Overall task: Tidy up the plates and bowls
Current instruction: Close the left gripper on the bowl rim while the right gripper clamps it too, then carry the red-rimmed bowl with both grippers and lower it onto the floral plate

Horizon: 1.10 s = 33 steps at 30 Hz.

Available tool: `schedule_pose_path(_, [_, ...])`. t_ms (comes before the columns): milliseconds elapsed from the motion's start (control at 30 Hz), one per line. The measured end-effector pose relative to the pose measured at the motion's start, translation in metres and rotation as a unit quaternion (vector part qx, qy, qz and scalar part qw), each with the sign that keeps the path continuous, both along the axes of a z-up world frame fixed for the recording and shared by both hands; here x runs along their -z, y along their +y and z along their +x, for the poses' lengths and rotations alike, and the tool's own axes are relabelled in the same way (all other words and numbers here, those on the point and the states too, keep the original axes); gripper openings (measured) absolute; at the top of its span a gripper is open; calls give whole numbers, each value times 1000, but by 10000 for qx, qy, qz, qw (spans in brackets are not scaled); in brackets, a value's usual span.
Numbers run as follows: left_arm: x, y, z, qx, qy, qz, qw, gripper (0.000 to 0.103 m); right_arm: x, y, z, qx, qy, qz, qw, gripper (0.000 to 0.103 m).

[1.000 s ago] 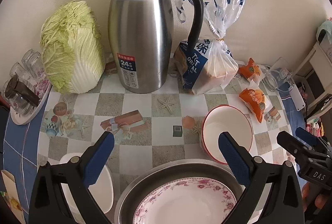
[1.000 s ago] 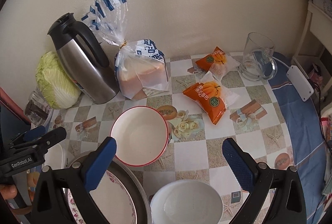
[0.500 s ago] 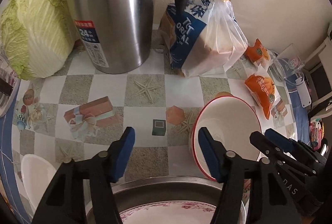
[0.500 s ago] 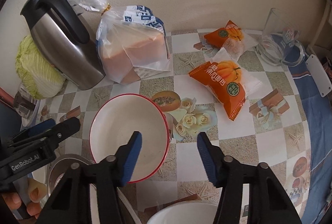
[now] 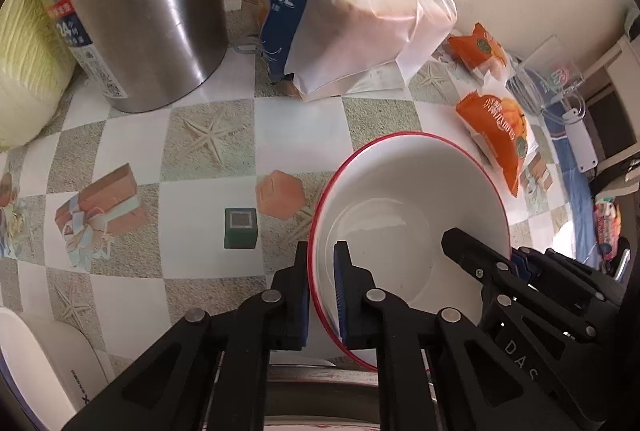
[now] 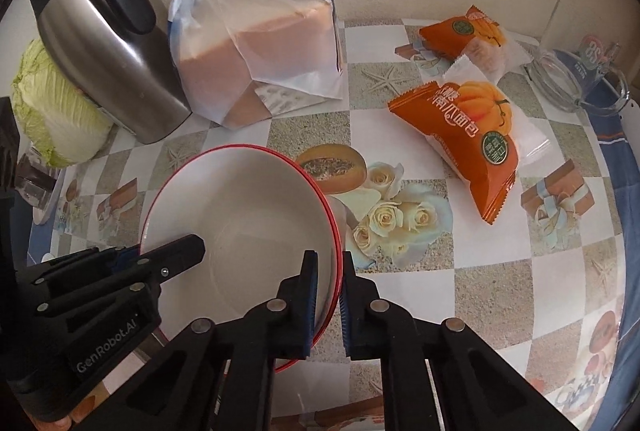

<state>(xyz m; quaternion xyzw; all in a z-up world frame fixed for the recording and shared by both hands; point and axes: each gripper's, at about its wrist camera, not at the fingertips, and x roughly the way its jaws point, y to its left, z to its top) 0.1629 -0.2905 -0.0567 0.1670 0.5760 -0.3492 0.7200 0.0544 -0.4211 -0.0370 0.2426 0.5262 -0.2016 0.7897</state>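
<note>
Two tongs, left tongs (image 5: pixel 322 291) and right tongs (image 6: pixel 329 295), were clenched on the red-rimmed white ceramic bowl (image 5: pixel 408 207), gripping its 9 and 3 o'clock rim; bowl sat on the checkered desk (image 5: pixel 132 151), unstacked; floral plate (image 5: pixel 320 425) at 6 o'clock untouched.

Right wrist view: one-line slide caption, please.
Right gripper and left gripper both clamp opposite rims of the red-rimmed bowl on the checkered tablecloth.

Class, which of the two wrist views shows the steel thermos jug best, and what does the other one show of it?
The right wrist view: there the thermos jug shows its steel body, black handle and dark top, cut only slightly by the picture's edge. The left wrist view shows only the jug's lower steel body with its label, plus a bit of the handle; the top is cropped.
</note>
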Motion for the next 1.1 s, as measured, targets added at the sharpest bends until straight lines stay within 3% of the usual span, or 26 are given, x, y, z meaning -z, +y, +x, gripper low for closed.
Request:
schedule_pose_path(233, [-9, -3, -6, -7, -62, -177, 9998, 11, -6, -3, -2, 82, -162, -25, 9998, 10])
schedule_pose_path(400, [-33, -6, -16, -25, -192, -381, 9991, 11, -25, -10, -10, 152, -264, -157, 9994, 10])
schedule_pose_path(567, [-58, -1, -30, -68, -436, -328, 9985, 11, -49, -8, -22, 192, -419, -251, 9986, 10])
schedule_pose_path(1100, [-97, 96, -69, -770, -534, -746, 9928, 11, -102, 72, -56, -201, -597, -496, 9968, 10])
